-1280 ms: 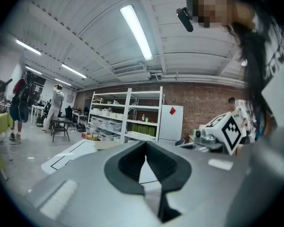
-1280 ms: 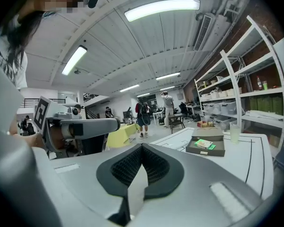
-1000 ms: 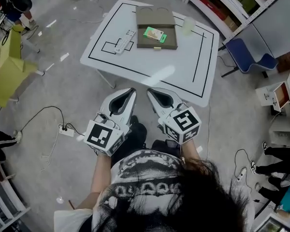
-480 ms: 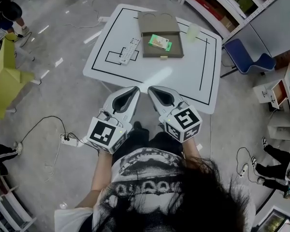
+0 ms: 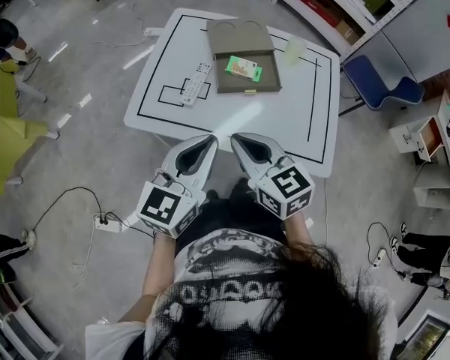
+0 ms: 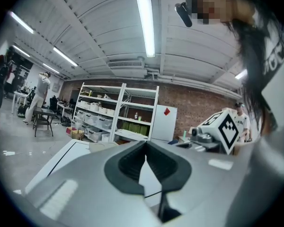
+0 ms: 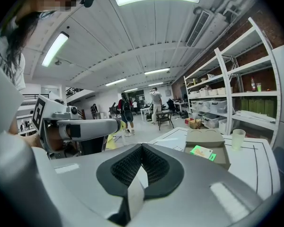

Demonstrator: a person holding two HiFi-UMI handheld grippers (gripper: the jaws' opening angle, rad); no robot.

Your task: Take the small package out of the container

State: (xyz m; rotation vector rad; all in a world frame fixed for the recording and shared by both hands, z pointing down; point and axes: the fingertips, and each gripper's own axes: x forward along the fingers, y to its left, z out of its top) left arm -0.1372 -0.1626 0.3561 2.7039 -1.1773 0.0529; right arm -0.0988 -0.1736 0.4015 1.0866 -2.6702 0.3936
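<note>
A flat tan container (image 5: pixel 244 47) lies open at the far side of the white table (image 5: pixel 285 118). A small green package (image 5: pixel 243 69) rests in its tray. My left gripper (image 5: pixel 207 139) and right gripper (image 5: pixel 235 138) hang side by side short of the table's near edge. Both are shut with nothing between their jaws. In the right gripper view the package (image 7: pixel 202 151) shows in the container (image 7: pixel 222 159), well beyond my right gripper (image 7: pixel 142 146). The left gripper view shows my left gripper (image 6: pixel 144 143) in front of the table edge only.
A white remote control (image 5: pixel 193 82) lies left of the container and a translucent cup (image 5: pixel 292 49) stands to its right. A blue chair (image 5: pixel 382 85) and shelves are right of the table. A power strip with cable (image 5: pixel 105 222) lies on the floor at the left.
The view has shifted a little, so the table and container sit slightly differently in the picture. Both grippers stay shut and side by side in front of the body.
</note>
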